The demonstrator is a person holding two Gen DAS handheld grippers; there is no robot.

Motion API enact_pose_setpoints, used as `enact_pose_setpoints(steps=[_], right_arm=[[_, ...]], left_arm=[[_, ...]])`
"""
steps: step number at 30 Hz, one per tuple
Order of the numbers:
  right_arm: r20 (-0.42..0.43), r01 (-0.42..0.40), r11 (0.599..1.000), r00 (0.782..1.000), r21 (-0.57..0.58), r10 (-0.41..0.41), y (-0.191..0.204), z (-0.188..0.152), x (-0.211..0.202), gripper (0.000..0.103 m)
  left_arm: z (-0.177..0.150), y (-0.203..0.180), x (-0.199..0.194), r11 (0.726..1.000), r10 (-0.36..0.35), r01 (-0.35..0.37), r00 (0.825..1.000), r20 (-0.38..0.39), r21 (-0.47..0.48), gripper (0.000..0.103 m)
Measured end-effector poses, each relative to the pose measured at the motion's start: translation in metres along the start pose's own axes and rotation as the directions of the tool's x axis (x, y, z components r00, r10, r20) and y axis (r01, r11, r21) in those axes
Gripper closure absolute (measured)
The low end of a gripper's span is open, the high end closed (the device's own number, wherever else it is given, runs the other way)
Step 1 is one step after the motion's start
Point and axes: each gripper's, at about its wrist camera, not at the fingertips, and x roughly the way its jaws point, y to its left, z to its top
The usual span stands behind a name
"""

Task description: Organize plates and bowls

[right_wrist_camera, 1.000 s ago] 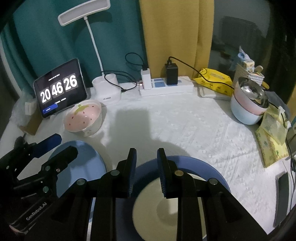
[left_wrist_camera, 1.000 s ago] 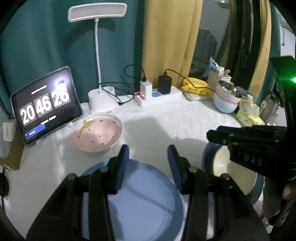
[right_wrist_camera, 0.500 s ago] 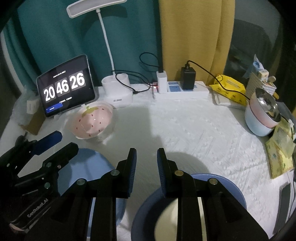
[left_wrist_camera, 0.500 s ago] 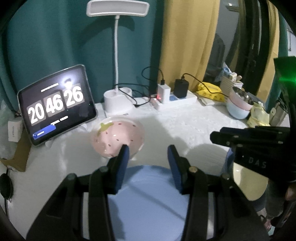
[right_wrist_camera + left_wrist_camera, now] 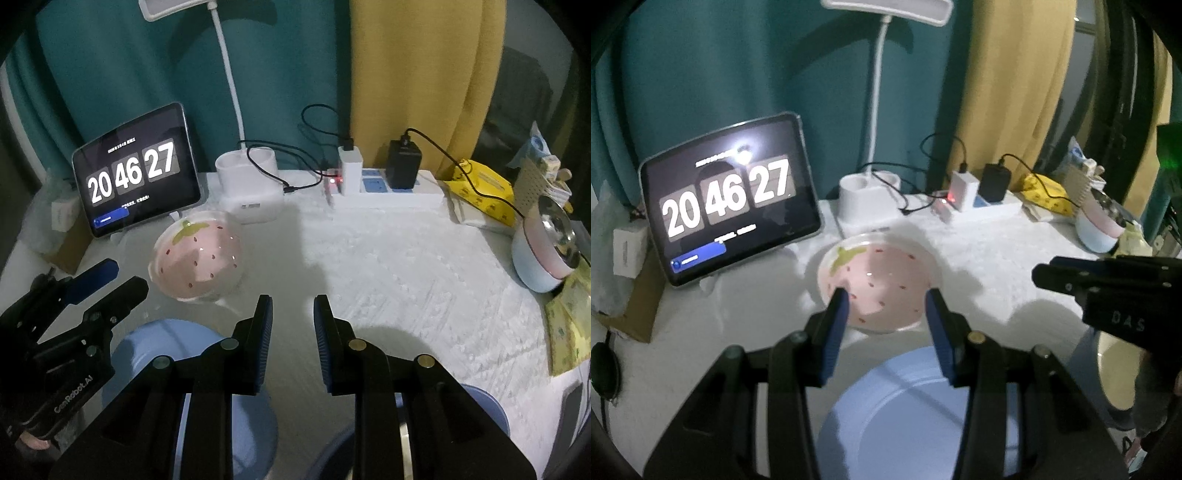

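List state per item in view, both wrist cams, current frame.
left gripper: open, empty
right gripper: open, empty
strawberry bowl: upright, empty, alone on the cloth
light blue plate: flat, empty
dark blue bowl: mostly hidden behind the right gripper
stacked bowls: nested, at the table's right edge
tablet: on, showing a clock
power strip: switch lit red, two chargers plugged in

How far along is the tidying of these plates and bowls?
Barely begun. Nothing looks gathered yet: the strawberry bowl, light blue plate and dark blue dish lie apart, though two bowls sit nested far right. Both the left gripper and right gripper are empty, jaws parted.
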Motion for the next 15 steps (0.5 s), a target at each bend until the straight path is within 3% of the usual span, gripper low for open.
enact_pose_setpoints(steps=[15], right_arm=[[-0.070,-0.016,1.000,0.997,0.006,0.017,0.031,0.020,0.053,0.079]], left_arm=[[-0.001,0.039,0.046,0.994,0.004,-0.010,0.998,-0.060,-0.106,0.058]])
